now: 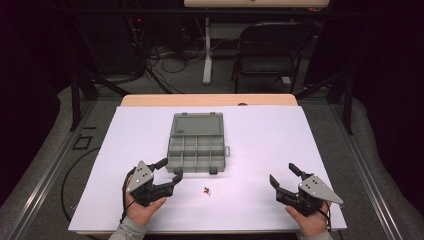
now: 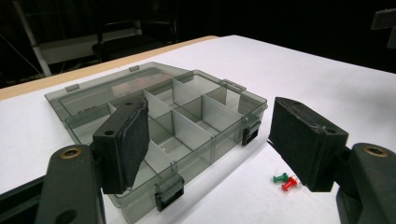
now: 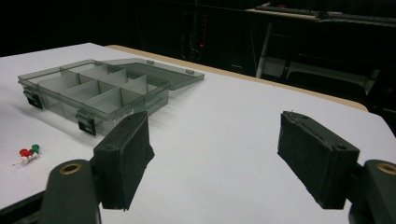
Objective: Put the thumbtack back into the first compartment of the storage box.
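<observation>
Grey box (image 1: 197, 145) lies open at table centre, pins (image 1: 207, 190) at its 6 o'clock, left gripper (image 1: 167, 174) and right gripper (image 1: 283, 176) both wide apart, gripping nothing

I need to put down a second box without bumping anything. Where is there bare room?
Bare white sheet lies right of the organizer box, up to the far edge; also left of it. Crowded: near the push pins, between box and left hand-held gripper.
</observation>
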Demonstrator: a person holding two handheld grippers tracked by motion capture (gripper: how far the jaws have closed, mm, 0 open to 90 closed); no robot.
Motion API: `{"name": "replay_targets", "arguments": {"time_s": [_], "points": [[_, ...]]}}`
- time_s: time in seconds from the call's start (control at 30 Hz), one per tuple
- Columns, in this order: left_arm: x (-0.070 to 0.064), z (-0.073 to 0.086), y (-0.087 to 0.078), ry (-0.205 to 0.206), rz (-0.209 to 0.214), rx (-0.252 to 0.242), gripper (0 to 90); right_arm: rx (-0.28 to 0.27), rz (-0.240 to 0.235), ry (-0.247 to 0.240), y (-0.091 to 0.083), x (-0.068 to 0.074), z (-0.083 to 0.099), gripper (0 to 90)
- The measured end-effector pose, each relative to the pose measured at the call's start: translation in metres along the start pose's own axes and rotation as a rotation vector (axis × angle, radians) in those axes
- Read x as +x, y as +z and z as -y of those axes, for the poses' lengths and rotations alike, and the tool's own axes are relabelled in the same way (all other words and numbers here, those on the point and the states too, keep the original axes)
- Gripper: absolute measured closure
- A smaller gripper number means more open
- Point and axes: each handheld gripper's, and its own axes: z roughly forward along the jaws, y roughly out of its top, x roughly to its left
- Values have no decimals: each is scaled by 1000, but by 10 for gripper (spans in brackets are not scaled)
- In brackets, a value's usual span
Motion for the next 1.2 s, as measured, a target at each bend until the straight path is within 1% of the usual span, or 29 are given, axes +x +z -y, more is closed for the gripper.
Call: {"name": "replay_targets", "arguments": {"time_s": [0.13,0.17,0.23,0.27,0.33,0.4,0.47,0.53,0.6,0.67,0.7,0.73,0.77,0.8,0.83,0.87,0.93,0.97,1.03,1.13,1.2], "points": [[-2,1,4,-22,40,11,255,4,0,-3,-1,0,0,248],[-3,1,6,-16,62,22,255,4,1,-5,-1,0,1,248],[-6,2,9,-11,90,53,234,7,3,-6,-1,-1,1,248],[-8,3,11,-14,94,58,234,7,3,-5,-1,-1,1,248],[-12,3,16,1,109,66,239,10,6,-3,-2,-1,1,248],[-15,4,21,12,123,91,287,10,11,2,-2,-2,1,248],[-18,5,27,1,133,112,326,11,15,7,-1,-3,1,248],[-22,7,31,0,128,127,386,17,11,16,0,-4,2,248],[-26,9,37,-2,141,150,433,19,9,16,0,-5,2,248],[-28,11,42,13,148,187,481,17,10,13,0,-5,2,248],[-29,12,45,22,148,206,491,17,10,13,0,-6,2,248],[-30,13,48,19,164,219,499,17,8,15,0,-6,2,248],[-30,13,48,19,164,219,520,16,6,17,0,-6,2,248],[-31,13,52,26,180,235,550,19,3,20,1,-7,2,248],[-31,13,53,36,190,242,558,23,-2,22,1,-7,3,248],[-32,13,54,38,198,244,565,24,-3,23,2,-7,3,248],[-33,13,56,43,227,256,607,27,-4,25,2,-7,3,248],[-34,14,58,44,228,267,608,27,-4,25,2,-7,3,248],[-34,16,61,24,242,287,621,25,-4,25,2,-8,3,248],[-35,18,65,27,264,316,687,41,1,30,3,-8,4,248],[-34,20,68,30,261,334,706,43,3,36,4,-9,4,248]]}}
